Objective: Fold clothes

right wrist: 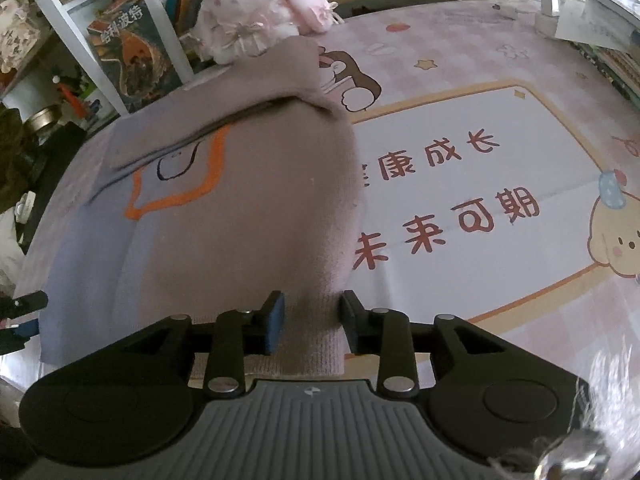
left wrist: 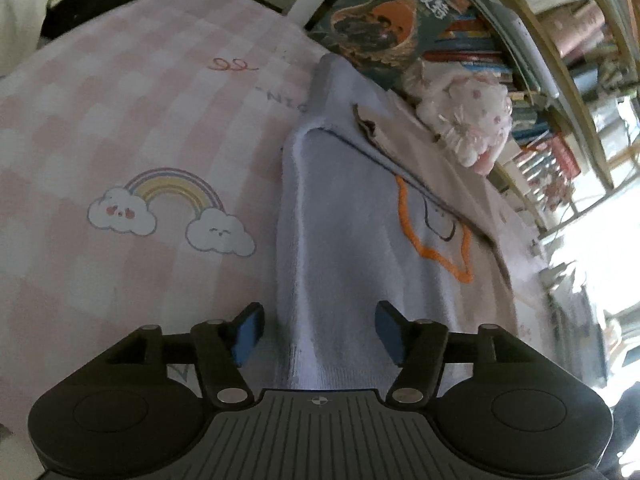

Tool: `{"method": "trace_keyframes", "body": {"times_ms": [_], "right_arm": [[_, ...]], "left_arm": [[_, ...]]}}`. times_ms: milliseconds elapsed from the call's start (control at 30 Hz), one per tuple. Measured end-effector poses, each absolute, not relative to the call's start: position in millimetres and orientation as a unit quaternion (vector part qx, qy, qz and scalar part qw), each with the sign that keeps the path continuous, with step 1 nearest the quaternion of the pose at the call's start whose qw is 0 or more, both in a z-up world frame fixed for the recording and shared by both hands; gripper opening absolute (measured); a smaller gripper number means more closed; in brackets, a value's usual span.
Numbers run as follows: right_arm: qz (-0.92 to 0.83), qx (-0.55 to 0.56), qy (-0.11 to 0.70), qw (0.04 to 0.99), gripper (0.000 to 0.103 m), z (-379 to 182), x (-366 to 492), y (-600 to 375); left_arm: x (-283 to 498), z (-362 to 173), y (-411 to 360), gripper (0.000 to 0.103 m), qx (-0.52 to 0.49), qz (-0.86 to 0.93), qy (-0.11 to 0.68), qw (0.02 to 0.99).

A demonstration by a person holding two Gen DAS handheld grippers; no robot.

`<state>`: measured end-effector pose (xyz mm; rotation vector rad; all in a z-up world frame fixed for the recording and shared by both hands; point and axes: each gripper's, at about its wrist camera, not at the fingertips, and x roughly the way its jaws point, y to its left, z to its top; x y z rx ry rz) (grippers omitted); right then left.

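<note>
Your left gripper (left wrist: 318, 334) has its jaws spread wide around the sweater's (left wrist: 360, 248) near edge, not pinching. Right gripper (right wrist: 312, 322) straddles the ribbed cuff (right wrist: 310, 348), contact unclear. One sleeve's folded across on the pink mat (right wrist: 460, 184); body fold's left, I'd say.

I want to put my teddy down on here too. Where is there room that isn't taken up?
Two bare patches. One is left of the sweater, around the rainbow print. The other is right of it, over the white panel with writing. The far edge by the plush toy and books is crowded.
</note>
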<state>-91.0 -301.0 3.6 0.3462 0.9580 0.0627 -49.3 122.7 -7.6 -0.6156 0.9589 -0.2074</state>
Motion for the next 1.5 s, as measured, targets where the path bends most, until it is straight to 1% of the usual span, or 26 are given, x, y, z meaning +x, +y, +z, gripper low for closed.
{"method": "trace_keyframes", "body": {"times_ms": [367,400,467,567,600,833,867,900,933,967,1000,1033,1133,1233,1300,1400,1500], "right_arm": [[0.035,0.161,0.456,0.875,0.037,4.1,-90.2,-297.6],[0.036,0.159,0.457,0.875,0.037,4.4,-89.9,-297.2],[0.036,0.159,0.457,0.874,0.037,4.9,-88.9,-297.2],[0.034,0.163,0.456,0.874,0.037,4.8,-86.8,-297.6],[0.033,0.164,0.455,0.874,0.037,4.8,-86.1,-297.7],[0.006,0.163,0.451,0.878,0.022,3.7,-84.1,-297.0],[0.003,0.163,0.450,0.878,0.018,3.3,-84.5,-297.5],[0.000,0.162,0.450,0.878,0.016,2.9,-85.0,-297.9],[0.000,0.162,0.449,0.878,0.014,2.7,-85.8,-298.5],[0.002,0.166,0.449,0.878,0.011,2.3,-86.4,-299.5],[0.003,0.166,0.448,0.879,0.011,3.2,-87.4,-299.1],[0.004,0.167,0.446,0.879,0.010,4.2,-88.4,-298.6],[0.031,0.126,0.415,0.900,0.010,20.4,-94.5,-285.4],[0.053,0.103,0.404,0.907,0.010,30.1,-93.7,-273.8],[0.050,0.110,0.420,0.900,0.012,26.7,-88.1,-273.7],[0.046,0.136,0.445,0.884,0.027,18.4,-82.7,-278.8],[0.041,0.168,0.459,0.872,0.027,9.8,-82.0,-286.7]], "left_arm": [[-52.2,-10.5,125.9,0.063,-0.312,-0.098,0.447,0.833],[-52.4,-10.5,126.0,0.061,-0.312,-0.097,0.446,0.833],[-51.5,-10.2,124.9,0.060,-0.310,-0.096,0.446,0.834],[-48.7,-8.2,120.7,0.048,-0.288,-0.088,0.450,0.841],[-48.0,-7.7,119.5,0.046,-0.281,-0.087,0.452,0.842],[-46.5,-3.4,107.8,0.045,-0.222,-0.090,0.462,0.854],[-46.8,-2.4,105.3,0.043,-0.209,-0.090,0.462,0.857],[-46.9,-2.1,103.3,0.034,-0.197,-0.089,0.464,0.859],[-47.0,-2.1,101.5,0.029,-0.187,-0.088,0.465,0.861],[-47.0,-2.0,99.8,0.018,-0.176,-0.086,0.467,0.863],[-47.6,-1.5,98.7,0.007,-0.171,-0.085,0.467,0.863],[-48.5,-0.7,97.9,0.006,-0.169,-0.084,0.468,0.864],[-53.1,5.3,93.4,0.006,-0.154,-0.089,0.457,0.872],[-53.4,9.3,88.5,0.006,-0.139,-0.096,0.453,0.875],[-52.4,6.4,91.5,0.008,-0.152,-0.092,0.459,0.870],[-51.3,1.0,97.4,0.015,-0.178,-0.085,0.469,0.861],[-49.8,-4.5,101.6,0.017,-0.203,-0.084,0.477,0.851]]}}
